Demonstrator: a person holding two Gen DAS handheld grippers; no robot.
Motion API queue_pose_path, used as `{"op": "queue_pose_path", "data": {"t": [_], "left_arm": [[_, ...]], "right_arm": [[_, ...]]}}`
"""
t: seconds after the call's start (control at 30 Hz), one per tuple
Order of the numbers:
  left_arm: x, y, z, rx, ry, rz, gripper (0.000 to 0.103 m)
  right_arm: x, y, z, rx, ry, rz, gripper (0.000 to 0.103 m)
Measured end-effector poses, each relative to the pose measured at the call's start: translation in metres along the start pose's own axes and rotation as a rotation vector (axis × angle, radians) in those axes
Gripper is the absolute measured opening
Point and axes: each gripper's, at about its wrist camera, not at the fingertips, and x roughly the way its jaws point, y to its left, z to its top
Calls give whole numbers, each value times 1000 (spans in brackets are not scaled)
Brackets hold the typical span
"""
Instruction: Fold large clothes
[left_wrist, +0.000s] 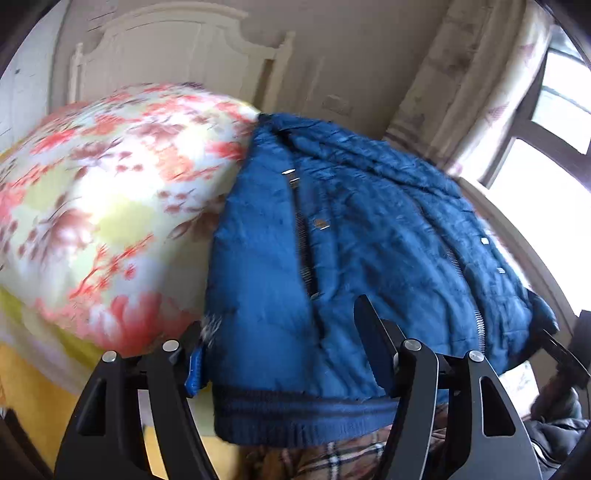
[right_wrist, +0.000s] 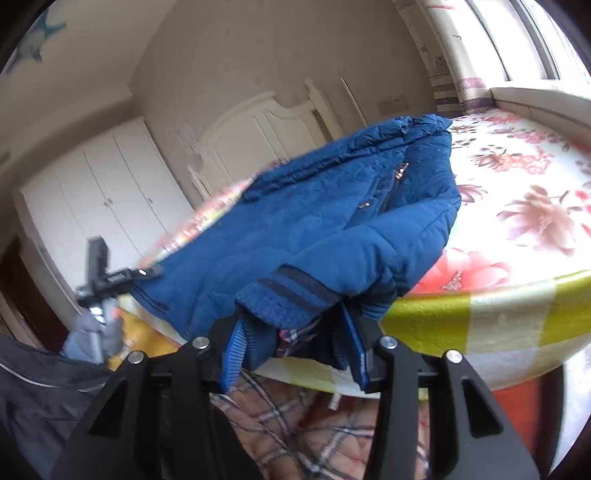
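Left gripper: jaws stand about half apart with the ribbed hem of the blue jacket bunched between them; the right-hand finger lies on top of the fabric, the left-hand pad is mostly hidden by the hem edge, so I read it as pinching the hem, near the corner on the bed side. Right gripper: jaws narrower, clamped on a wad of knit cuff and hem, blue pads visible on either side of it, plaid lining poking out below. So both hands have the bottom edge, one per corner, and the jacket runs straight away from both sets of jaws: long axis hem to collar, collar end far, toward the headboard. Body of the jacket drapes over the near edge of the bed on the floral sheet; hem end looks lifted clear, collar end resting on the sheet. Zip and snaps face up. In the right wrist view the left gripper sits off to the left at the other hem corner, well apart, hem roughly taut between them. Both grippers point forward and somewhat down at the bed. Neither hand is nearer the collar; my read is the next move carries the hem forward over the body toward the collar, and both hands need to travel together to keep that edge square.
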Motion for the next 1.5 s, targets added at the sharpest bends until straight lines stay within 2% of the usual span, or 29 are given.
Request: {"op": "queue_pose_path", "data": {"t": [0.07,0.13,0.23,0.33,0.4,0.47,0.53,0.63,0.67,0.7,0.73,0.77,0.8,0.87,1.07,1.17,1.27,1.37,1.43,1.5], "left_arm": [[-2,5,-8,-5,-12,10,62],[-5,0,-12,33,-8,28,62],[-5,-5,-14,62,3,20,62],[-4,2,-12,20,-5,-7,62],[-3,3,-10,15,-3,-13,65],[1,1,-9,26,-5,-13,69],[4,-2,-8,32,-10,-12,71],[8,-6,-7,47,-14,3,71],[8,-7,-8,55,-16,12,68],[8,-7,-8,63,-18,28,52],[6,-7,-10,67,-21,28,46],[2,-5,-11,62,-31,7,30],[-3,-5,-10,60,-38,1,20],[-21,-6,-8,43,-72,-59,15],[-91,-14,-6,9,-139,-245,15],[-125,-2,-13,-35,-153,-342,15],[-172,11,-16,-95,-227,-501,15],[-187,13,1,-142,-283,-609,16],[-180,14,23,-178,-294,-628,18],[-155,7,65,-198,-288,-587,18]], "right_arm": [[0,3,-3,-9,29,-43,47],[-2,3,-8,2,46,-65,52],[-2,-3,-17,22,68,-89,61],[1,-18,-24,73,86,-140,76],[1,-28,-28,135,83,-121,77],[-3,-38,-31,208,56,-51,81],[-5,-41,-29,208,21,-1,86],[5,-46,-24,179,10,-40,86],[9,-51,-24,191,12,-31,76],[13,-56,-25,198,13,-22,49],[16,-58,-27,190,14,-24,43],[14,-55,-29,172,1,-28,34],[11,-50,-31,151,-11,-32,24],[4,-38,-30,123,-27,-52,16],[-52,-3,-1,92,-186,-8,12],[-87,14,3,56,-204,57,12],[-128,37,-1,-21,-236,133,12],[-157,60,6,-87,-294,180,12],[-161,71,23,-113,-329,197,12],[-152,70,50,-92,-331,186,13]]}}
